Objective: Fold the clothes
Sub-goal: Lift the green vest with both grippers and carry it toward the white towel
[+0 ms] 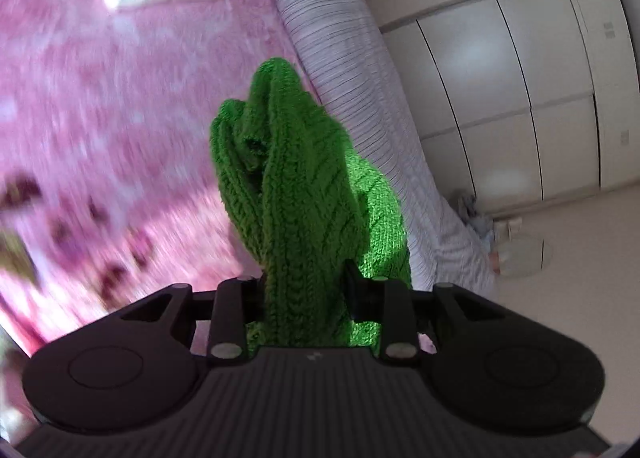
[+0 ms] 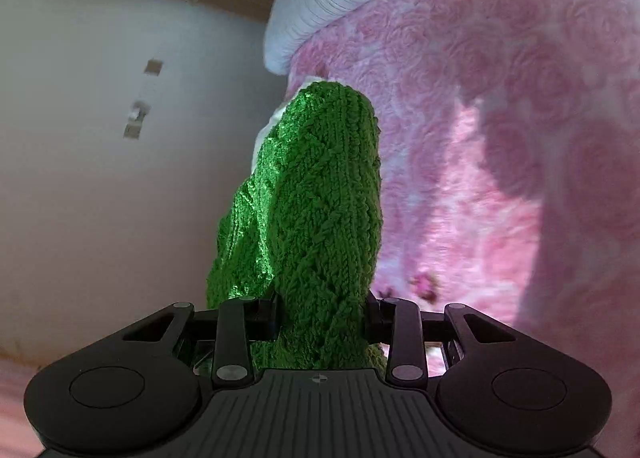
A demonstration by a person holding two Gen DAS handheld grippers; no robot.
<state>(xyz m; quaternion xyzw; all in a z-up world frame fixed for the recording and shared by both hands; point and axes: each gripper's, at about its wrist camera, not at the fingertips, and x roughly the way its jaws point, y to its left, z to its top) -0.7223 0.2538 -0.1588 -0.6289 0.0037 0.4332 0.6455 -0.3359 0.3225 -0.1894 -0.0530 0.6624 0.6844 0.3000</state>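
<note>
The green knit (image 1: 296, 193) hides both tongs' tips, and the pink bedspread (image 1: 100, 117) is motion-blurred.

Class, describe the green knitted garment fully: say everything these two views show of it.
The green knitted garment is bright green, chunky yarn with a raised cable pattern. It is bunched, not laid flat, so its type cannot be told. The left tool and the right tool each pinch a gathered wad of it, which stands up between the fingers. Behind it lies the pink bedspread; whether it touches that is unclear.
</note>
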